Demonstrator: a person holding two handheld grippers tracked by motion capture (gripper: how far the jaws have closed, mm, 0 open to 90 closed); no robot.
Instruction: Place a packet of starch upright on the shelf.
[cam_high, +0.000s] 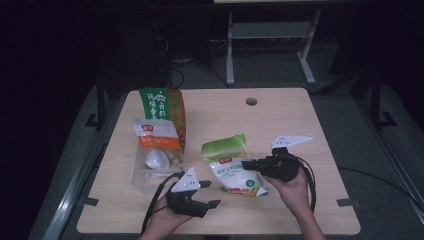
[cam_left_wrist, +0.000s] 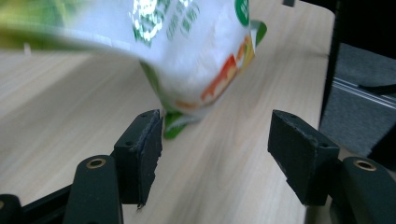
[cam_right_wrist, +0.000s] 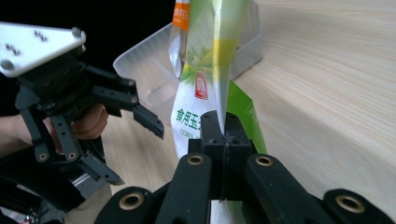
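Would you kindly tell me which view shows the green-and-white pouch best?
The high view: the whole green-and-white pouch lies there, pinched by the right gripper. The right gripper view shows it edge-on; the left gripper view shows a blurred part.

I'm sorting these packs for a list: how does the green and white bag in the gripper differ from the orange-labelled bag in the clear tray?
The green and white bag is pinched by the right gripper; the orange-labelled bag is held by nothing. The first is off by itself mid-table, the second sits in the clear tray. Their label colours differ. Both are soft pouches with white contents.
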